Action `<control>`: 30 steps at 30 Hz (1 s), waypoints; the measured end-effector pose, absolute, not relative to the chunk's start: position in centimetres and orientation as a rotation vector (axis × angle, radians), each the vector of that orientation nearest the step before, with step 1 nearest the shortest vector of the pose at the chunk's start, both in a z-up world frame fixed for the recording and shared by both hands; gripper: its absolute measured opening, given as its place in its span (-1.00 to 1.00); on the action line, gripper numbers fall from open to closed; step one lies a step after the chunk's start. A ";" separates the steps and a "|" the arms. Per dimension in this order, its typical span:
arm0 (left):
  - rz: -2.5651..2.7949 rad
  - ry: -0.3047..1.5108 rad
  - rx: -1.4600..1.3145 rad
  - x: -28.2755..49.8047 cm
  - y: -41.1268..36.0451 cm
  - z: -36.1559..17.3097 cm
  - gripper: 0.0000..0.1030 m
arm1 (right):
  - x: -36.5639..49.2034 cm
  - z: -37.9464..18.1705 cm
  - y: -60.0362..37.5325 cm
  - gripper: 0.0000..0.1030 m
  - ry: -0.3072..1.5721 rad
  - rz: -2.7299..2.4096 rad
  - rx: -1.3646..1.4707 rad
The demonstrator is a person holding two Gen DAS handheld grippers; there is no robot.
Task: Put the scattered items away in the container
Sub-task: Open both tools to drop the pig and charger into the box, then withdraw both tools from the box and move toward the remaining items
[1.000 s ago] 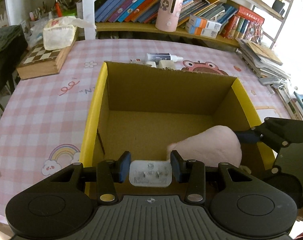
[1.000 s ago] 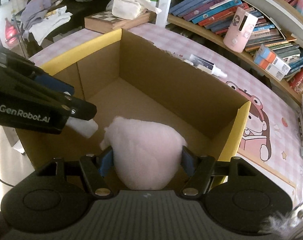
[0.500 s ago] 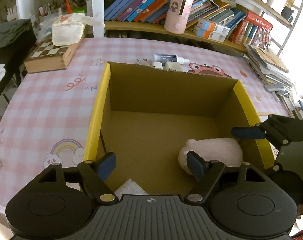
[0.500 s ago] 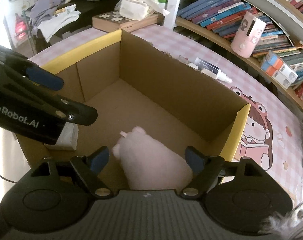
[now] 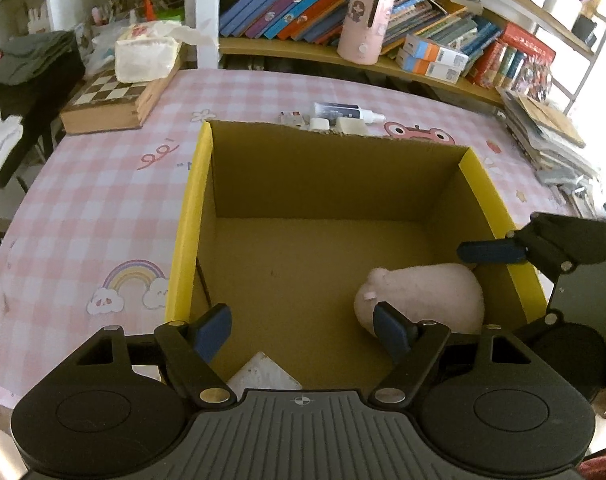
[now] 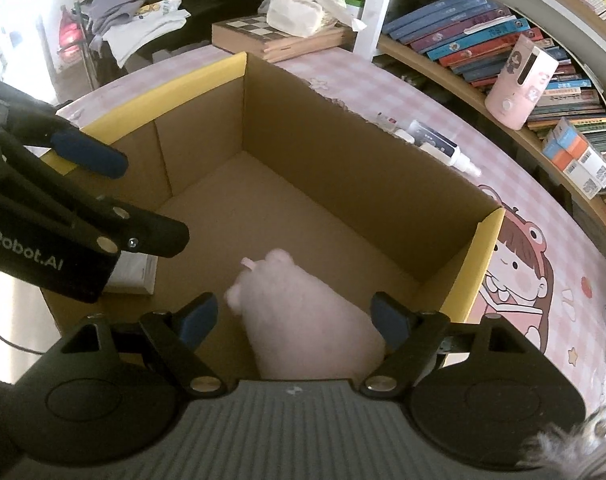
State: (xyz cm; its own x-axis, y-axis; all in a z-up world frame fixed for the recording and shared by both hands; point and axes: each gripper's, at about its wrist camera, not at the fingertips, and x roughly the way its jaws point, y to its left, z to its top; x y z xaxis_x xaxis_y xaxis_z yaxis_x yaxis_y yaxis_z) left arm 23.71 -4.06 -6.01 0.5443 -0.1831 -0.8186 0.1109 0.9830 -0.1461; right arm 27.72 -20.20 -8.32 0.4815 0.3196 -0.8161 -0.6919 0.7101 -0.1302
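Both tongs, left [image 5: 301, 326] and right [image 6: 293, 320], have just opened wide, dropping the stiff white charger [image 5: 261, 372] and soft, light pink plush [image 6: 303, 320] into the box [image 5: 191, 216] by its near wall; the spray bottle [image 5: 345, 112] beyond its far wall looks rigid, best gripped mid-body.

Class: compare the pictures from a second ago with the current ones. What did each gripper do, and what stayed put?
Both jaws have just been opening: the left gripper dropped the white charger and the right gripper the pink plush toy; both now lie in the cardboard box. The box and the spray bottle behind it stayed.

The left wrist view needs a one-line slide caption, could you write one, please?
Open left gripper above the cardboard box, pink plush toy and white adapter inside.
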 end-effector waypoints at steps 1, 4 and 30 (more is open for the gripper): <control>-0.172 0.972 -0.095 23.7 -3.9 -5.8 0.55 | 27.6 -8.2 -20.2 0.71 0.858 0.635 -0.488; -0.184 0.924 -0.135 23.3 -3.6 -4.6 0.60 | 27.4 -7.1 -20.4 0.94 0.843 0.619 -0.460; -0.205 0.647 0.005 13.0 -2.4 3.0 1.00 | 14.7 1.7 -23.1 1.00 0.625 0.239 -0.159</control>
